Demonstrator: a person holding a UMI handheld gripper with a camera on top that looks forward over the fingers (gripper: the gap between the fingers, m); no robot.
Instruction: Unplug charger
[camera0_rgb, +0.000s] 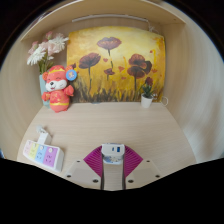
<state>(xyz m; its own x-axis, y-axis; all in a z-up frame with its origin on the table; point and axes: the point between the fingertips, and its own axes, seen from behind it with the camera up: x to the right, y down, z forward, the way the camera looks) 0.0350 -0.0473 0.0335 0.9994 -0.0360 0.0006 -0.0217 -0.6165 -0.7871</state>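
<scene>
My gripper (112, 157) is low over the wooden desk (120, 125), its magenta pads (95, 158) angled in on both sides of a small white charger (112, 152). The charger has a blue USB port on its face and is held between the fingers, clear of any socket. A white power strip (42, 153) with pastel-coloured sockets lies on the desk to the left of the fingers, apart from the charger. A small white item (43, 134) stands at the strip's far end.
A red and orange plush toy (58, 88) sits at the back left under white flowers (48, 50). A flower poster (115, 65) covers the back wall. A small potted plant (147, 96) stands at the back right. Wooden side walls enclose the desk.
</scene>
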